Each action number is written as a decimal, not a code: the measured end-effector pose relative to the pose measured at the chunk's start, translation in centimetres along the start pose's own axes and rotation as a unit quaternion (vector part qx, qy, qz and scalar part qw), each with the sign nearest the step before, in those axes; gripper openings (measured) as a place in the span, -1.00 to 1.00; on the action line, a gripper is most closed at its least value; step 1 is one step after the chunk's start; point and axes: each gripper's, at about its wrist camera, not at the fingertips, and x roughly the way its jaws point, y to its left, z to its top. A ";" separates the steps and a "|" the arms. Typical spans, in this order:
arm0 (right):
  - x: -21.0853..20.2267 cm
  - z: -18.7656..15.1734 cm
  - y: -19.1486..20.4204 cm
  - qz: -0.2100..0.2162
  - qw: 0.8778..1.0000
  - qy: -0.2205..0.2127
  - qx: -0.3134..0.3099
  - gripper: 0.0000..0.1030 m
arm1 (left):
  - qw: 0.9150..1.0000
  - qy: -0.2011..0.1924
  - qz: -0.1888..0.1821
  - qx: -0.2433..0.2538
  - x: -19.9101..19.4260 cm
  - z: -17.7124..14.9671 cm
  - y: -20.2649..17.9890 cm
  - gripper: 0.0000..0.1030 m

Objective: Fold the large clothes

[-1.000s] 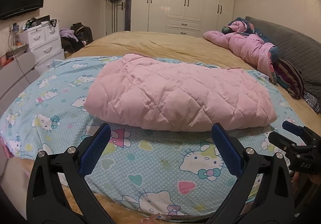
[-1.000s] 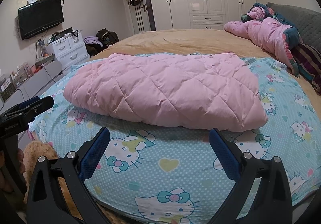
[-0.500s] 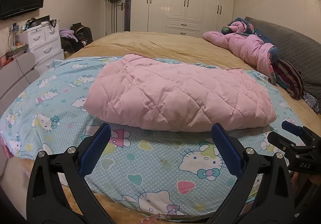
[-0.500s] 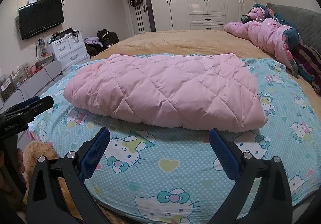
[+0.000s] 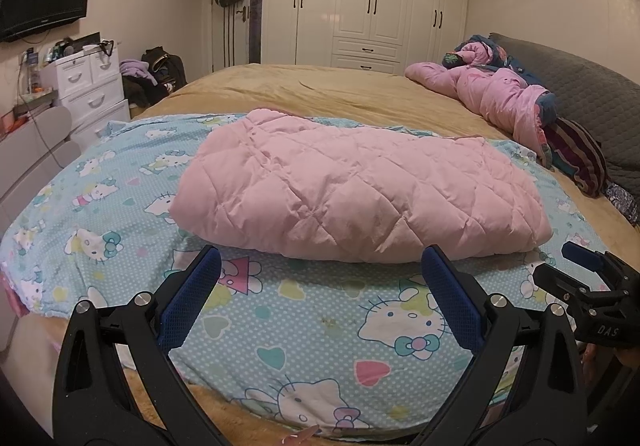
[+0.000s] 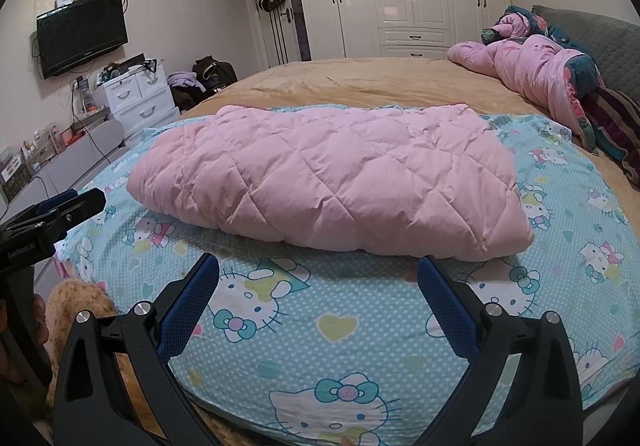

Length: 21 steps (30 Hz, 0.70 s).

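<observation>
A pink quilted garment (image 5: 360,190) (image 6: 332,174) lies folded into a thick bundle on a light-blue cartoon-cat sheet (image 5: 304,326) (image 6: 320,330) spread over the bed. My left gripper (image 5: 320,274) hovers open just short of the bundle's near edge, nothing between its blue pads. My right gripper (image 6: 318,278) is likewise open and empty in front of the bundle. The right gripper's tip (image 5: 588,274) shows at the right edge of the left wrist view. The left gripper's tip (image 6: 68,210) shows at the left of the right wrist view.
A tan bedspread (image 5: 320,90) covers the bed beyond the sheet. A heap of pink bedding (image 5: 496,94) and a striped pillow (image 5: 580,162) lie by the grey headboard at right. White drawers (image 5: 92,86), a wall television (image 5: 44,2) and white wardrobes (image 5: 368,2) line the room.
</observation>
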 end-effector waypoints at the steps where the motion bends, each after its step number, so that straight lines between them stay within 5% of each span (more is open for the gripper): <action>1: 0.0 0.0 0.0 0.000 1.000 0.000 0.000 0.92 | 1.000 -0.001 0.000 0.001 0.0 0.0 -0.1 0.82; 21: 0.3 -0.4 0.4 -0.007 1.000 0.001 -0.005 0.92 | 1.000 0.010 0.014 0.004 0.6 -0.1 -0.1 0.82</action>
